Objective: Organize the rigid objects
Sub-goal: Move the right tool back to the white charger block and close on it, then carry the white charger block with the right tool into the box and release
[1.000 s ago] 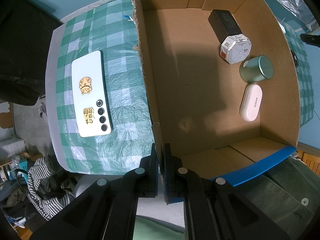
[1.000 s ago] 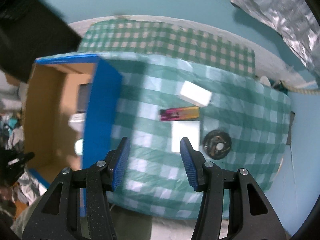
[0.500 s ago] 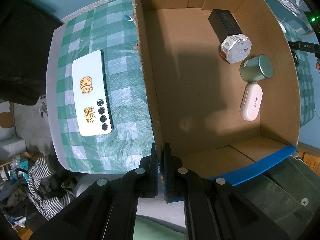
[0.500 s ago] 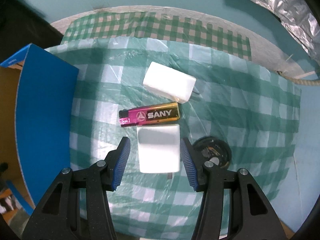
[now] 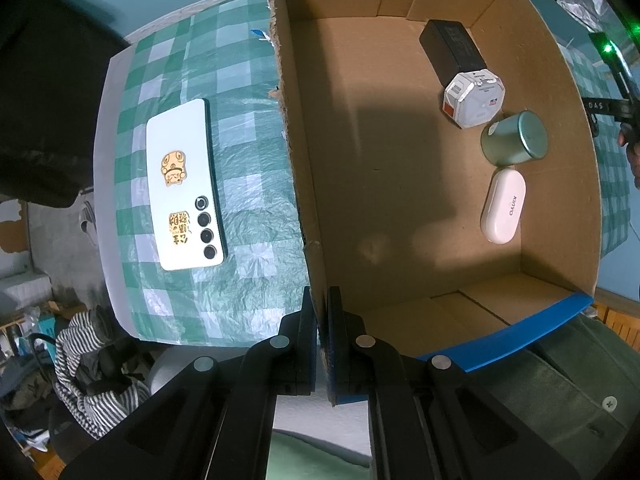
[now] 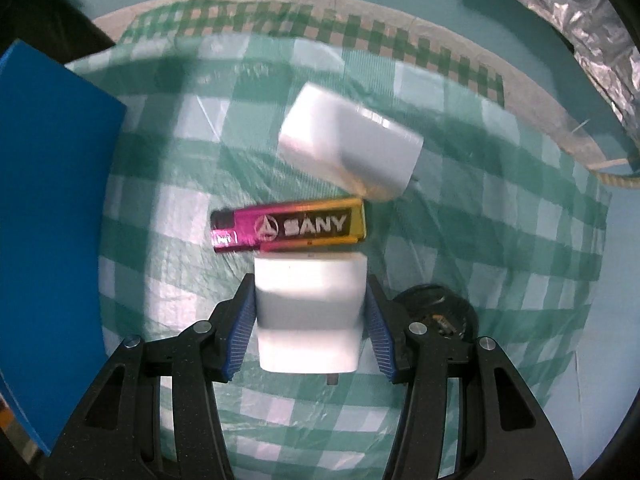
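My left gripper (image 5: 322, 304) is shut on the near wall of a cardboard box (image 5: 296, 184). Inside the box lie a black block (image 5: 452, 50), a white octagonal case (image 5: 474, 98), a green tin (image 5: 516, 138) and a white earbud case (image 5: 503, 206). My right gripper (image 6: 310, 300) is open with its blue pads on either side of a white charger block (image 6: 310, 308) on the checked cloth; I cannot tell if the pads touch it. A pink-gold lighter (image 6: 290, 226) lies just beyond it, and a second white block (image 6: 352, 154) farther off.
A white phone (image 5: 184, 188) lies face down on the green checked cloth (image 5: 240, 80) left of the box. The box's blue outer wall (image 6: 44, 220) stands left of my right gripper. A black round object (image 6: 440, 312) sits right of the charger.
My right gripper has swung away from the box and come down over the charger block, which now sits between its pads. The left gripper and box have not moved.
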The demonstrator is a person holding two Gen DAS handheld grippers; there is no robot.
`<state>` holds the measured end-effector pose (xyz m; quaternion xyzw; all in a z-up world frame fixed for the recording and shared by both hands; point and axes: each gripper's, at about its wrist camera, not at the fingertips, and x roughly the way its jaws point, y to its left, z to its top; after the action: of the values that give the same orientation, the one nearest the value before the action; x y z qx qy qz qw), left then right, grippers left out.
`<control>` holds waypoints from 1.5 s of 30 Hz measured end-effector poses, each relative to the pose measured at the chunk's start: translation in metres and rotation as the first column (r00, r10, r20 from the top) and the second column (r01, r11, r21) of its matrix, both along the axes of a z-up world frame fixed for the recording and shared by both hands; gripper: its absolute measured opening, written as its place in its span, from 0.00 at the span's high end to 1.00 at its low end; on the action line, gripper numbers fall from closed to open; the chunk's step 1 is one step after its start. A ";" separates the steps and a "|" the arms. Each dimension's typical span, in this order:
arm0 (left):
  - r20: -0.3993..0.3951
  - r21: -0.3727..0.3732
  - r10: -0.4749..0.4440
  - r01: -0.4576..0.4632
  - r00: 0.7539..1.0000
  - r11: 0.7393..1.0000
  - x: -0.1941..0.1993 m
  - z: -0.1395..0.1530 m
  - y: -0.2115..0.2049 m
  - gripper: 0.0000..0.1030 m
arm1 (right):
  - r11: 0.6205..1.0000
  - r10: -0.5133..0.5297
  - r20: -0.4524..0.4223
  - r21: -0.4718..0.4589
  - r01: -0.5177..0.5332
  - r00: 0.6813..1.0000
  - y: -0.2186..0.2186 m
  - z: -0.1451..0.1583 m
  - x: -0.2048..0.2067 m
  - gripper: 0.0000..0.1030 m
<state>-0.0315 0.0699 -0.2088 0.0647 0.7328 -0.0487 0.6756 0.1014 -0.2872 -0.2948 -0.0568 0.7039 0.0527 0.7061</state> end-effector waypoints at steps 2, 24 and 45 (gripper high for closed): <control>0.000 -0.001 0.002 -0.002 1.000 1.000 -0.001 0.000 0.001 0.96 | 1.000 -0.010 -0.007 0.005 0.010 1.000 -0.002 -0.003 -0.002 0.50; -0.004 -0.002 -0.002 0.002 1.000 1.000 -0.005 -0.002 0.001 0.96 | 0.998 -0.023 -0.007 0.050 0.023 1.000 0.011 0.023 -0.030 0.50; 0.001 -0.005 -0.004 0.004 1.000 1.000 -0.003 -0.001 0.001 0.96 | 0.993 0.046 0.060 0.109 -0.052 0.997 0.042 0.099 -0.030 0.50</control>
<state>-0.0349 0.0707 -0.2099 0.0647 0.7321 -0.0517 0.6761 0.0712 -0.2455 -0.1955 -0.0364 0.6777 0.1074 0.7265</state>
